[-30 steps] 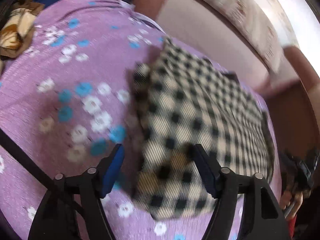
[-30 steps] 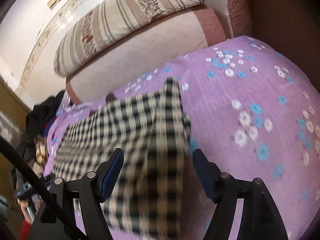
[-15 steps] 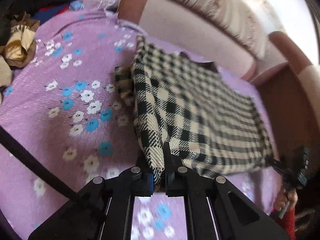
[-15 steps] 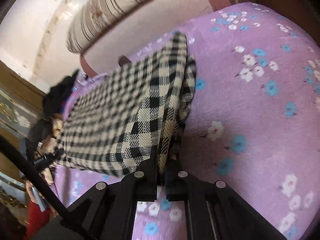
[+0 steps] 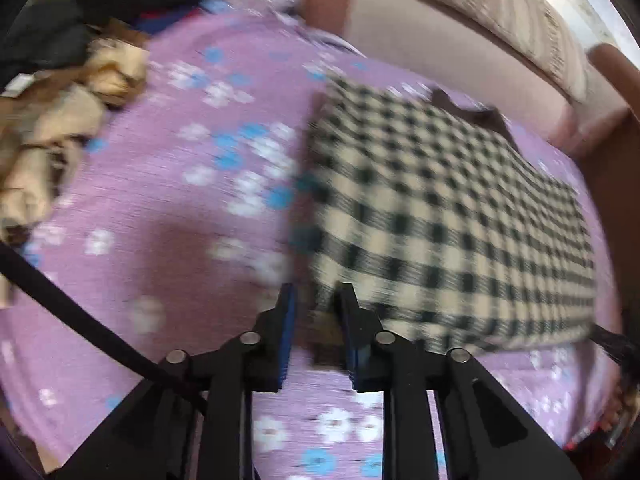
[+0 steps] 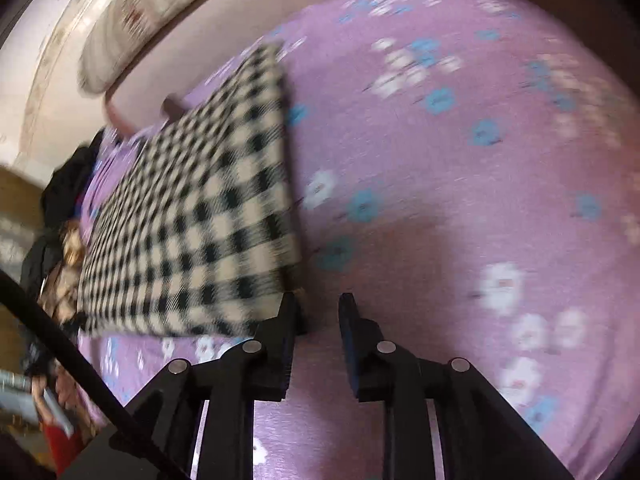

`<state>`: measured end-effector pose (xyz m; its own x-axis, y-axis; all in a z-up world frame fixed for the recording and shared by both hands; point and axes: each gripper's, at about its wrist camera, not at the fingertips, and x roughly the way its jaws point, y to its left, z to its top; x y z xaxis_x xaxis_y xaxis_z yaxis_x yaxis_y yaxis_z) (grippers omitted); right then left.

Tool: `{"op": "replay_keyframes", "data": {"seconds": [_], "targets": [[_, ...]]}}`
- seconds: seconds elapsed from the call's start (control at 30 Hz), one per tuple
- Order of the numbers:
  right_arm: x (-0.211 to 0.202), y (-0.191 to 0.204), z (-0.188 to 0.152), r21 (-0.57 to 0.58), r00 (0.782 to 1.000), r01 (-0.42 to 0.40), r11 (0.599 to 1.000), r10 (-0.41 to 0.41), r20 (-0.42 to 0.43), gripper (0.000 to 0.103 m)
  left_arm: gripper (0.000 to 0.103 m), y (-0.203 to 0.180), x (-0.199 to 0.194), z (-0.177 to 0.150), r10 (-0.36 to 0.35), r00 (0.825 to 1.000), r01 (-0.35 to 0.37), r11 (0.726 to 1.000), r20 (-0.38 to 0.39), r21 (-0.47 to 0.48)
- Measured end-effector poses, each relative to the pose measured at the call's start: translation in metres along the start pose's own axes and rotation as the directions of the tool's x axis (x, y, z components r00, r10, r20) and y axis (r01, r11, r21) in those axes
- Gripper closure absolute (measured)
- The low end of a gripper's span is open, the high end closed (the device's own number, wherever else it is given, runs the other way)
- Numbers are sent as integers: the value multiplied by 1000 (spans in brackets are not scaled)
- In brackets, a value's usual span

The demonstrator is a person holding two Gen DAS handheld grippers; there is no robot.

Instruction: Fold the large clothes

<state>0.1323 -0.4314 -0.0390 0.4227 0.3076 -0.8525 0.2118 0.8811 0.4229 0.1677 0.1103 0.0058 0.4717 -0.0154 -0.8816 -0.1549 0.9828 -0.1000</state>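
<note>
Opening fingers (image 5: 287, 312) narrowly apart at the checked cloth's (image 5: 440, 216) near corners, nothing gripped.

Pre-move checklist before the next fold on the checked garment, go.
1. Left tongs released: cannot tell. Jaws are opening, but the checked garment's near corner still sits between the fingers, blurred.
2. Right tongs released: ok. Jaws opening, nothing between the fingers; the garment corner lies just beside its left finger.
3. Garment flat on the purple floral cover: ok, it reads as one neat rectangle.
4. Edges lined up: cannot tell, motion blur.
5. Space beside the garment for the next fold: ok on the right-wrist side; the beige crumpled cloth lies well apart on the other side.
</note>
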Motion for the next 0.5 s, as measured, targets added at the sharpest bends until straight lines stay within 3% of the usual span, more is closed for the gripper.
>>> {"op": "replay_keyframes", "data": {"seconds": [0.1, 0.2, 0.27, 0.37, 0.5], "targets": [[-30, -3, 6, 24, 988, -10, 1000, 6, 156, 79, 75, 14, -18, 4, 69, 992, -62, 996, 102, -72], [-43, 15, 10, -22, 954, -76, 997, 79, 289, 72, 66, 6, -31, 5, 15, 985, -1, 996, 170, -85], [-37, 43, 9, -92, 933, -80, 992, 107, 342, 65, 53, -11, -30, 6, -35, 980, 46, 998, 198, -51], [-3, 102, 6, -221, 942, -120, 968, 181, 282, 64, 53, -43, -19, 8, -98, 974, 96, 995, 205, 20], [40, 160, -3, -313, 940, -242, 919, 302, 160, 64, 53, -80, 3, 8, -189, 966, 176, 981, 176, 86]]}}
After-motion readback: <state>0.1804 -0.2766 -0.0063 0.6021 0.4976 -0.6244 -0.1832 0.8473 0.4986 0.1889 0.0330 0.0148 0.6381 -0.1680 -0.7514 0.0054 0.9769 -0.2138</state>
